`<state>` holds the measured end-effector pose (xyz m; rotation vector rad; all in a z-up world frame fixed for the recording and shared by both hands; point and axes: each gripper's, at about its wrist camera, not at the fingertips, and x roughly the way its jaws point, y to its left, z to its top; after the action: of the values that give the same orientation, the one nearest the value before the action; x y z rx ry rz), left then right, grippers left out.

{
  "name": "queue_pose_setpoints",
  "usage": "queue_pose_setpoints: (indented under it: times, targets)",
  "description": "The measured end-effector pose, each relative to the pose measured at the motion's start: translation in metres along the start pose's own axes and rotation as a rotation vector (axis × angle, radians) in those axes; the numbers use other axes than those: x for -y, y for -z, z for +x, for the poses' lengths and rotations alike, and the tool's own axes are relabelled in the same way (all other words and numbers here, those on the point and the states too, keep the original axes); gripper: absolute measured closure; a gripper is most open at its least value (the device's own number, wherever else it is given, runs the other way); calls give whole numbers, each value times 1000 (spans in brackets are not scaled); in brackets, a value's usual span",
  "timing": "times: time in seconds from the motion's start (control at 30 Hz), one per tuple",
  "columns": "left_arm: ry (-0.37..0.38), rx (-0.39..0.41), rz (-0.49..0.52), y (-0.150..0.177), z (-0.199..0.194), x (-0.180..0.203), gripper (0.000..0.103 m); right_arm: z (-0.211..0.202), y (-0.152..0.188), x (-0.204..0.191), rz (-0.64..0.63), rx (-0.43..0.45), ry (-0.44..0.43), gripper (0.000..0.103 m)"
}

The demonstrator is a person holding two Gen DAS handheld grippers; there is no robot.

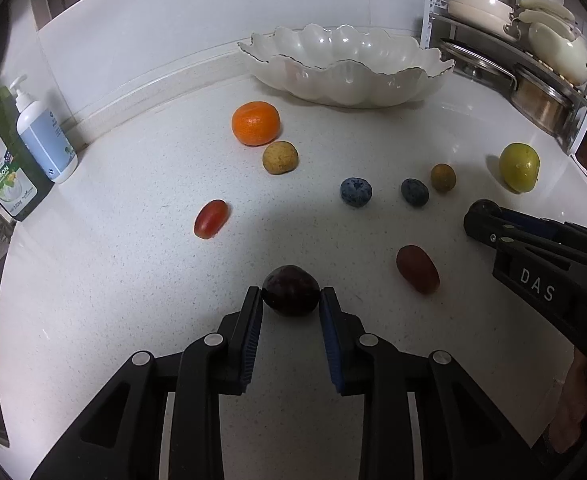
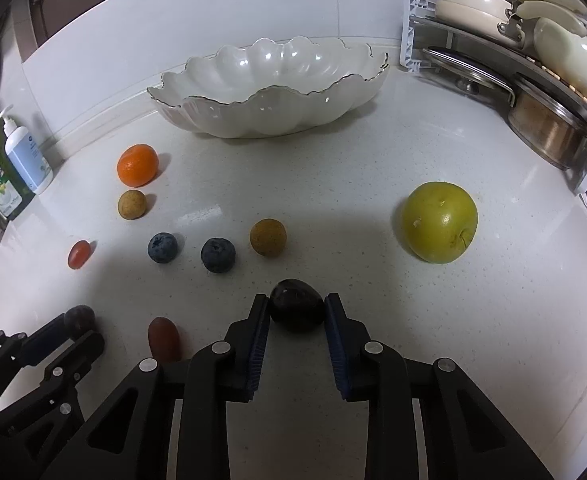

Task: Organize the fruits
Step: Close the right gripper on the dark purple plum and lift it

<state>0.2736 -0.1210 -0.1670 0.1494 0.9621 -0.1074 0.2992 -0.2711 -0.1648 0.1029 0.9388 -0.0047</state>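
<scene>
Both tools are clamped on fruit in front of the scalloped bowl: left tool on one dark plum; right tool on another dark plum; the pick-up step seems under way; next comes lifting both off the worktop into the bowl.

It was a home kitchen: a white speckled counter, dish soap bottle and pump dispenser by the wall, pots and lids stacked on a corner rack, a scalloped bowl.

Hidden and cropped items
Your dish soap bottle is edge-cropped; the right gripper hides most of its dark fruit.
</scene>
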Motion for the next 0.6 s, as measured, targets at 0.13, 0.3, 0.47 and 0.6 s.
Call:
queue_pose_setpoints:
  times: [0.13, 0.3, 0.47, 0.6]
  targets:
    - [-4, 21, -3, -1, -6, -2, 74, -7, 0, 0, -7, 15, 4, 74]
    - [-3, 48, -6, -5, -16, -4, 74, -19, 0, -3, -11, 33, -7, 74]
    - [-2, 75, -2, -10, -28, -6, 74, -34, -1, -3, -8, 63, -12, 74]
    - [4, 109, 5, -15, -39, -6, 74, -47, -3, -5, -2, 92, -12, 74]
